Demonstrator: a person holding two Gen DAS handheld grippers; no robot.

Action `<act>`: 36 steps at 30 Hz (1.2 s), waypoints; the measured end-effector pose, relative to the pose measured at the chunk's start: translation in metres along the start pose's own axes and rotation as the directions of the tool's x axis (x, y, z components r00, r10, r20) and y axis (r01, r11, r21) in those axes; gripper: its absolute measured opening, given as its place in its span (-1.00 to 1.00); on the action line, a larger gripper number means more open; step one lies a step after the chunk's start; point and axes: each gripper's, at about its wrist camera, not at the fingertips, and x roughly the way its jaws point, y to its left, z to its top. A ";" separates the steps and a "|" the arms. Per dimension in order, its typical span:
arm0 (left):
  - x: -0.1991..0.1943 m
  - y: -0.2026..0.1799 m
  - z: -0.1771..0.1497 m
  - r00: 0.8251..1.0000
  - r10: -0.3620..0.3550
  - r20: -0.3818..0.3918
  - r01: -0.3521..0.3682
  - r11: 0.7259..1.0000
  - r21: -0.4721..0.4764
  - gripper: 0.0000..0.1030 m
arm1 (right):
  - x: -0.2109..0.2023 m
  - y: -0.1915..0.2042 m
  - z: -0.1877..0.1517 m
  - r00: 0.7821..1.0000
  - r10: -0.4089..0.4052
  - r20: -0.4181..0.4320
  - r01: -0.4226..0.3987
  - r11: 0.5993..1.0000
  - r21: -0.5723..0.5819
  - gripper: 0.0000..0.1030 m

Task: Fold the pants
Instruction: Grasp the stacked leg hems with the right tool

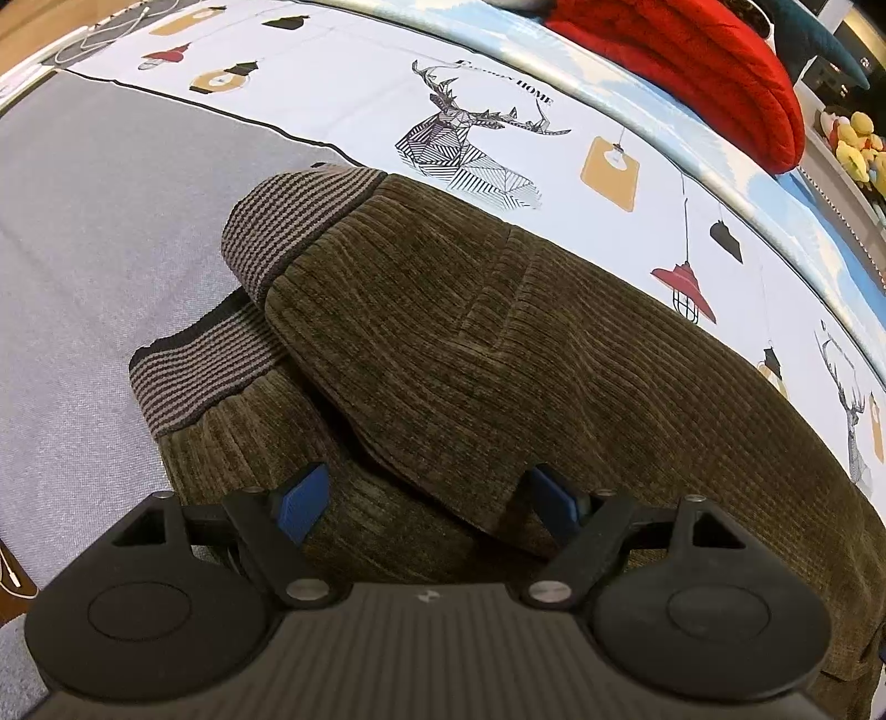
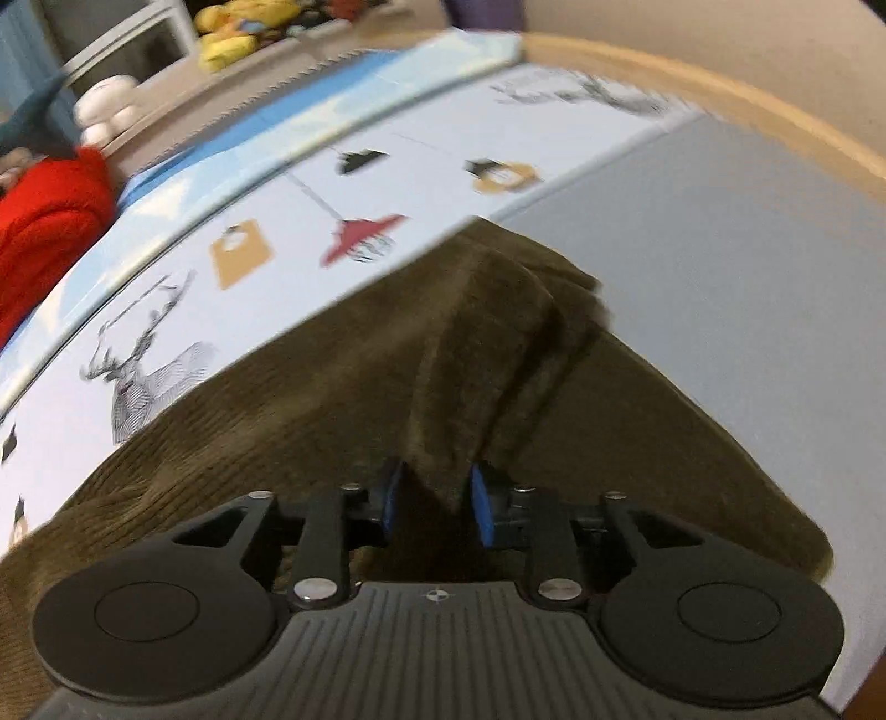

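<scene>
The brown corduroy pants point(image 1: 498, 343) lie folded on the bed, their two striped cuffs point(image 1: 288, 232) stacked at the left. My left gripper point(image 1: 427, 505) hangs just over the near fold with its jaws wide open. Its blue pads point(image 1: 302, 507) stand either side of a cloth edge without pressing it. In the blurred right wrist view, the pants point(image 2: 310, 387) rise in a tented ridge that runs straight into my right gripper point(image 2: 436, 501). That gripper is shut on the bunched cloth, with its blue pads point(image 2: 482, 507) against both sides.
The bedsheet point(image 1: 498, 83) is white with deer and lamp prints, beside a grey panel point(image 1: 99, 221). A red quilted garment point(image 1: 692, 66) lies at the far edge, with yellow plush toys point(image 1: 855, 147) beyond. A white cable point(image 1: 105, 33) sits at the far left corner.
</scene>
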 end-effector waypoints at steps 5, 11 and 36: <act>0.001 -0.001 -0.001 1.000 0.003 0.000 -0.003 1.000 0.003 0.63 | -0.009 -0.033 -0.001 1.000 0.019 0.022 -0.023 0.984 0.179 -0.37; 0.001 -0.001 -0.001 1.000 0.003 0.000 -0.003 1.000 0.000 0.63 | -0.008 -0.044 0.001 0.992 0.081 0.099 -0.111 0.932 0.344 -0.24; -0.008 0.008 0.004 0.998 -0.056 0.019 0.057 0.996 -0.076 0.63 | -0.031 -0.047 -0.001 0.981 0.175 0.087 -0.195 0.861 0.470 -0.73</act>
